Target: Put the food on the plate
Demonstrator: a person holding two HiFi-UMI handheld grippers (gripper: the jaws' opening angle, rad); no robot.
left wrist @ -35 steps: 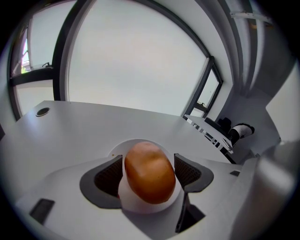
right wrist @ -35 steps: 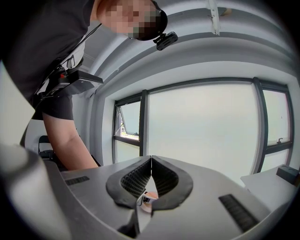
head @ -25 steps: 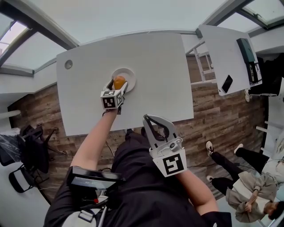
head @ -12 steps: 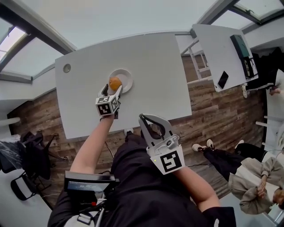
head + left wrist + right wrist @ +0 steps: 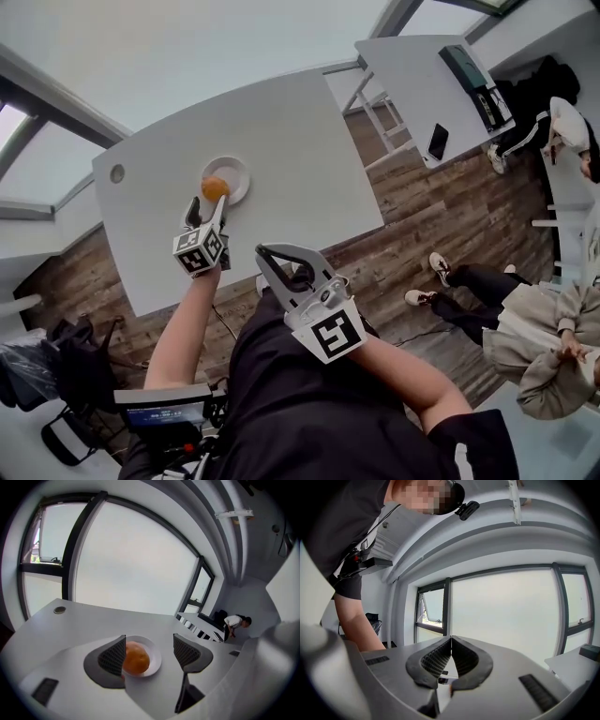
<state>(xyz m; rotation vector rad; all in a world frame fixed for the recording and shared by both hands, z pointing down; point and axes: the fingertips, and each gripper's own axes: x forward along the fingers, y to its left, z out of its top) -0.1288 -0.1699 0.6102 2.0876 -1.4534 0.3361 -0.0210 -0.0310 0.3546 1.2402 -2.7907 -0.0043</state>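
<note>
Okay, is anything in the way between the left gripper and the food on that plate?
Nothing visible. The orange food lies on the white plate, right ahead of the left gripper, whose jaws stand apart. Only bare table surrounds the plate.

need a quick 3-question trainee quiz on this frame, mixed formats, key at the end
1. True or false: the orange food lies on the white plate.
2. The left gripper is: A) shut on the food; B) open, holding nothing; C) shut and empty.
3. Fill in: the right gripper, held near the person's body, has its jaws ____.
Key: 1 true; 2 B; 3 together.
</note>
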